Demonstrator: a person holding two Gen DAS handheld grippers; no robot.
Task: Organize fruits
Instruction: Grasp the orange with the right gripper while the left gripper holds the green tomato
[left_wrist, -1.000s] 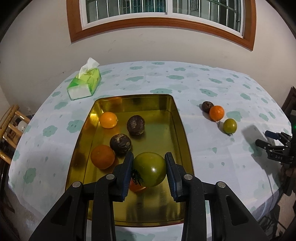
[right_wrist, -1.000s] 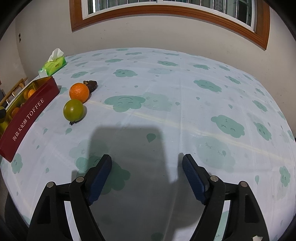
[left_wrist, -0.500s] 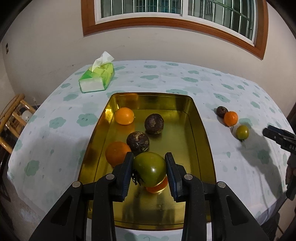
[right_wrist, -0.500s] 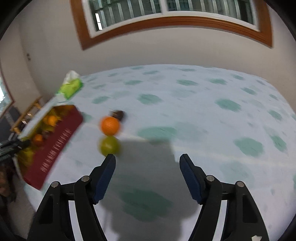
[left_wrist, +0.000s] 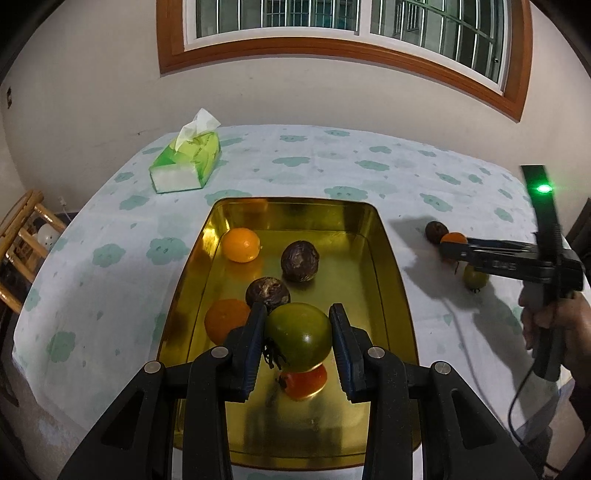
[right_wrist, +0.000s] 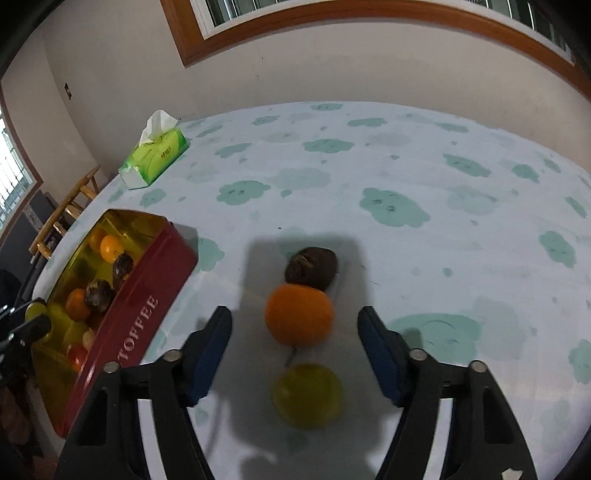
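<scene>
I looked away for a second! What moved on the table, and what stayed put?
The right tool swung over to the three loose fruits; the orange now sits between its fingers, untouched, and its jaws have just been closing. The left tool kept gripping the green tomato above the tin. The tin's fruits and the tissue box stayed put.
</scene>
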